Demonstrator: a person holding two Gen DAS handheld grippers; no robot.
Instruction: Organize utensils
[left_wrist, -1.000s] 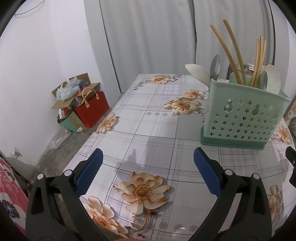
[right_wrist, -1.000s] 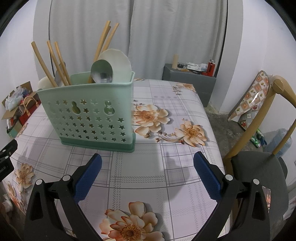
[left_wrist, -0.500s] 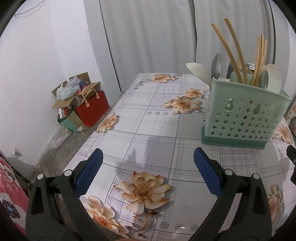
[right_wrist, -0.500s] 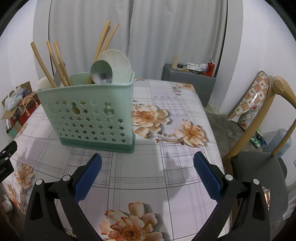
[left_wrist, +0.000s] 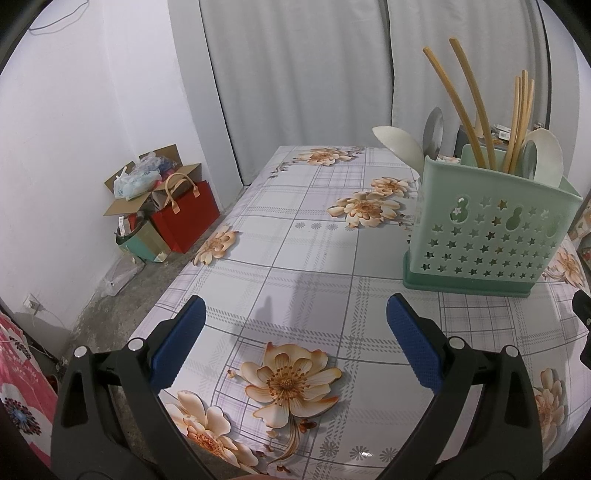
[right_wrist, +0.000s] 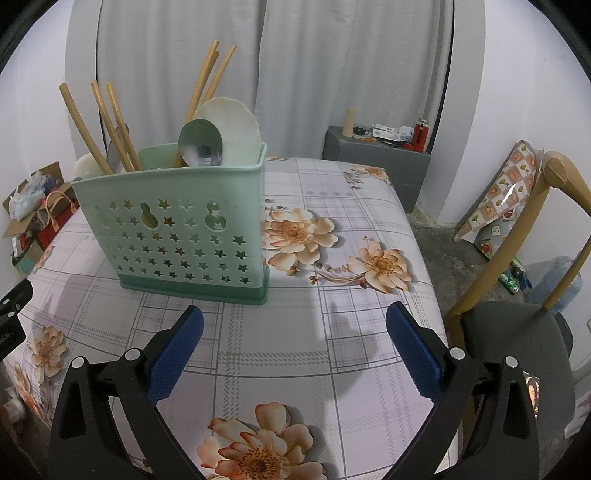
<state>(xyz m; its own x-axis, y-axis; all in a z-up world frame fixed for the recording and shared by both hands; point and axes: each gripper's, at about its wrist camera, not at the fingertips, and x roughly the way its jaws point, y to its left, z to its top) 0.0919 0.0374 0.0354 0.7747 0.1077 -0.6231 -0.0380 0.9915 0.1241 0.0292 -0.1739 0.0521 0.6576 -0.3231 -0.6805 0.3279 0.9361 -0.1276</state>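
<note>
A pale green plastic holder with star-shaped holes is seen standing upright on the worktop with the flowered, checked cloth. From the right tool's view it is at about 11 o'clock; from the left tool's view it is at about 2 o'clock.

Long wooden chopsticks, a shiny metal spoon and a round white plastic spoon are seen standing in the holder. Another white spoon and one more metal spoon are seen sticking out at the holder's other end.

The left tool is held wide, and nothing is held in it. The right tool is held wide too, and nothing is held in it. Both are kept above bare cloth, a little way from the holder.

No loose spoon or stick is seen lying on the worktop. So the job looks nearly done or done. What is left, if anything, cannot be told from here.
</note>
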